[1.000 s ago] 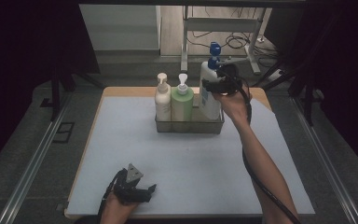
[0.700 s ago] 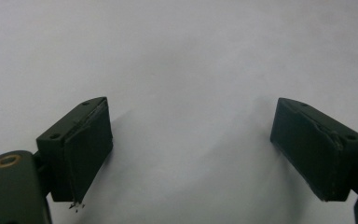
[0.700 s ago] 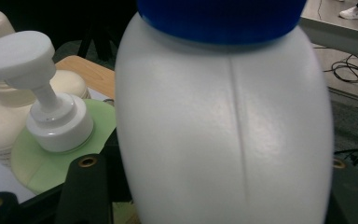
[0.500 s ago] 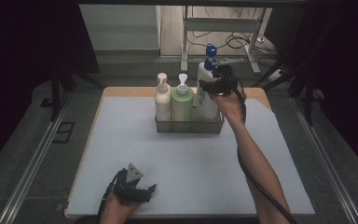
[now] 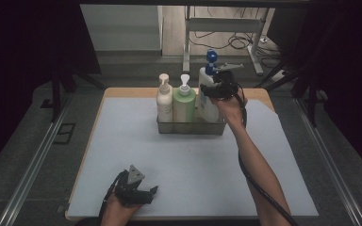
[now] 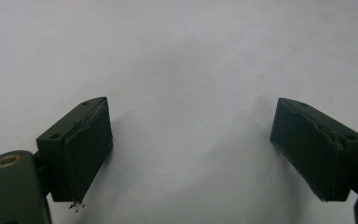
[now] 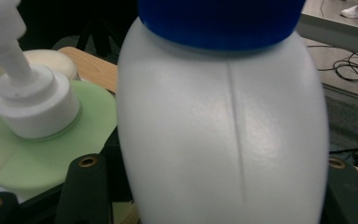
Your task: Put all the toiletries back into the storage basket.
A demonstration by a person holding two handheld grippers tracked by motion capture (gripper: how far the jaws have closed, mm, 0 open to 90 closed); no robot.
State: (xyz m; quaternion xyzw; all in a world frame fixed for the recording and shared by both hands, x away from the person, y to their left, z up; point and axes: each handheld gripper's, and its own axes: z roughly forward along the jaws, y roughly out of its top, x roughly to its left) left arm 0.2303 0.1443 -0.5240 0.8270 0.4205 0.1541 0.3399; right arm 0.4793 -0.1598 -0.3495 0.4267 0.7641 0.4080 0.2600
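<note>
Three pump bottles stand in one wire basket [image 5: 191,128] at the upper middle of the high view, on the pale mat that covers the table [image 5: 184,165]. From left to right in that view they are a cream bottle [image 5: 164,101], a green bottle [image 5: 184,104] with a white pump, and a white bottle [image 5: 207,96] with a blue top. All three are upright and stand close together in a row, and the basket holds nothing else that can be made out.

There are two grippers. The right gripper [image 5: 206,90] is at the white bottle, just right of the basket in the high view, with the person's forearm running down to the lower right of the frame. In the right gripper view the white bottle [image 7: 223,135] sits between the two black fingers [image 7: 81,191], which pinch its body from either side; the green bottle [image 7: 42,154] with its white pump cap lies at the left of that frame, just beside the white one.

The left gripper [image 5: 146,192] rests low at the lower left of the high view, near the table's near edge, well apart from the basket. In the left gripper view its fingers [image 6: 81,149] are spread wide over bare mat, with nothing between them.
</note>
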